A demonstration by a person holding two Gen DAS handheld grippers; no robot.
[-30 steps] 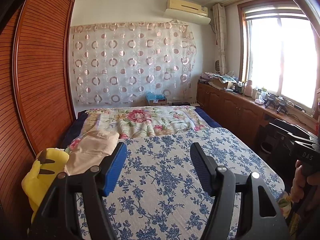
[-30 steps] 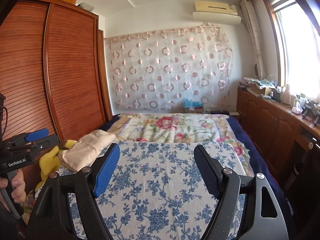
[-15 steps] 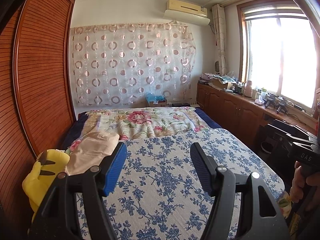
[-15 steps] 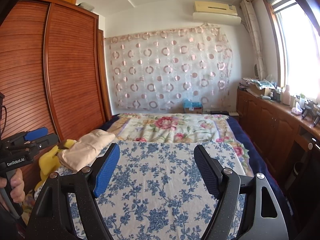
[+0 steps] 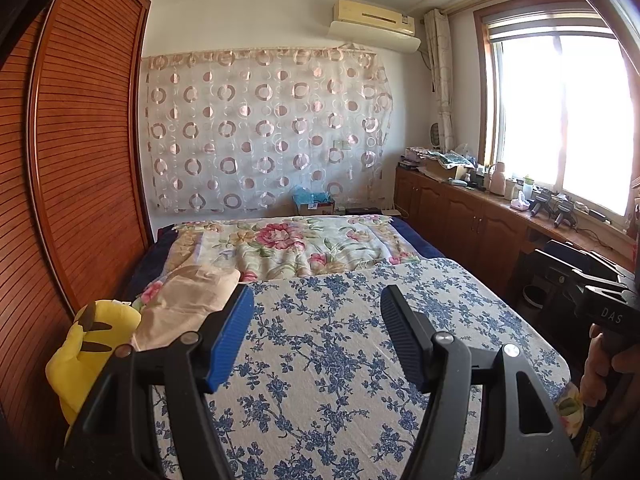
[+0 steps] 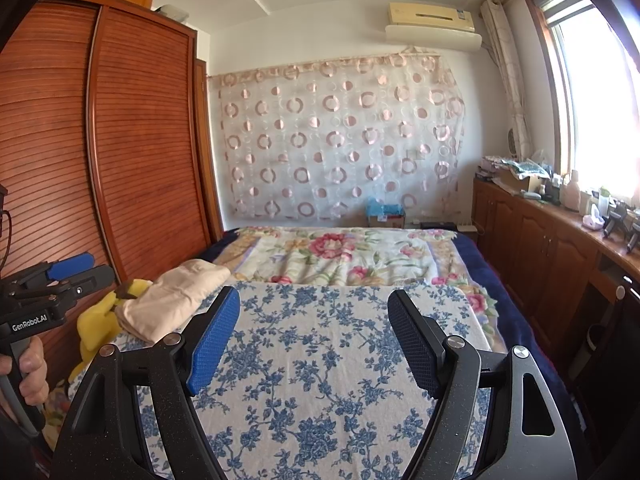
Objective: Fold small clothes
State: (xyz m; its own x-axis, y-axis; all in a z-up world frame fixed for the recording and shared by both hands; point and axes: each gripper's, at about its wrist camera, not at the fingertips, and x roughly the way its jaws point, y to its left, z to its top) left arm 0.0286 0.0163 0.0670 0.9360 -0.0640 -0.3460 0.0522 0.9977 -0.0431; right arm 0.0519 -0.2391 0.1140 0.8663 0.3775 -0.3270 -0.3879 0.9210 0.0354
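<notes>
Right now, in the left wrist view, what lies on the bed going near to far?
Blue-flowered sheet → beige folded garment at its left edge → pink-flowered quilt → dark blue bedding at the far end.

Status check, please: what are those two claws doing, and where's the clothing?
Left gripper open, empty. Right gripper open, empty. Beige garment untouched, bed's left edge, beside yellow plush toy.

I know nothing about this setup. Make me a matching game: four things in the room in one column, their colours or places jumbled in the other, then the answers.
Things:
1. plush toy
2. folded cloth
3. air conditioner
4. bed cover

Descriptions:
A. high on the far wall
B. blue flowers on white
C. yellow, beside the wardrobe
D. beige, at the bed's left edge

Pairs: 1-C, 2-D, 3-A, 4-B
</notes>
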